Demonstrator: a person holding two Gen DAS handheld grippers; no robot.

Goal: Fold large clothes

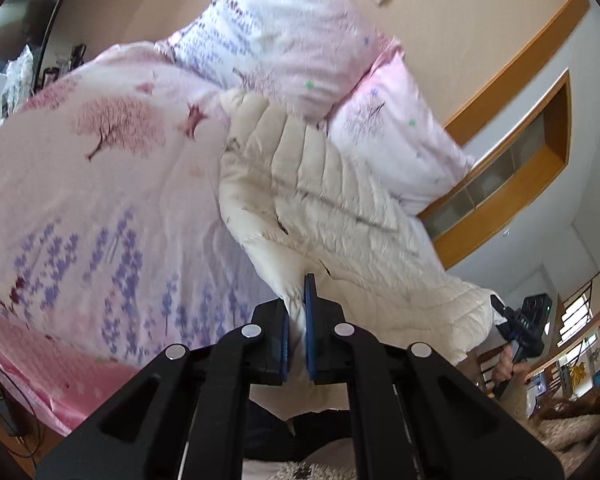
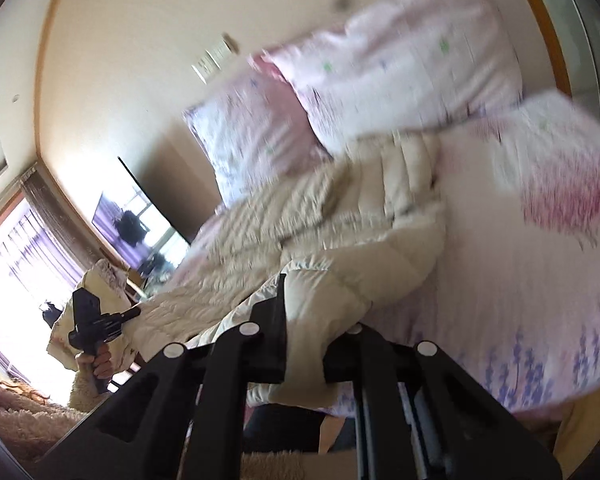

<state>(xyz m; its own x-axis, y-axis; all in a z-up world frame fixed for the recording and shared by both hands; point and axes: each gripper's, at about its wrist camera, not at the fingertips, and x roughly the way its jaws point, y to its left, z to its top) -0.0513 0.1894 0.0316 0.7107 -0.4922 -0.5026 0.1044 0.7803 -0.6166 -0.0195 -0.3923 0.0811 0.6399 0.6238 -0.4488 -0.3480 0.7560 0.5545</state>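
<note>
Holding one cream quilted jacket by its near edge, both pairs of fingers clamped on the fabric.

Item: the jacket, large and puffy with stitched channels. It lies across the bed on the pink and lavender floral cover, running from the lower centre of the left wrist view up toward the pillows at the upper centre. In the right wrist view it spreads from lower centre toward the upper right, rumpled, with one flap doubled over itself.

Left fingers: closed, blue pads pinching a bunched fold of the hem between them.

Right fingers: closed on the jacket as well; cream cloth drapes over and hides the tips, so the exact pinch point cannot be seen. The right unit also shows at the lower right of the left wrist view, at the jacket's far corner.

Condition of task: early, by my judgement. The near edge is up off the bed, the rest rests on the cover. No tidy fold is visible; the body is creased and uneven.

Outstanding: carry the held edge over toward the pillow end, lay it flat, bring in the sleeves, fold again to a compact bundle. Where the sleeves lie cannot be told through the blur.
</note>
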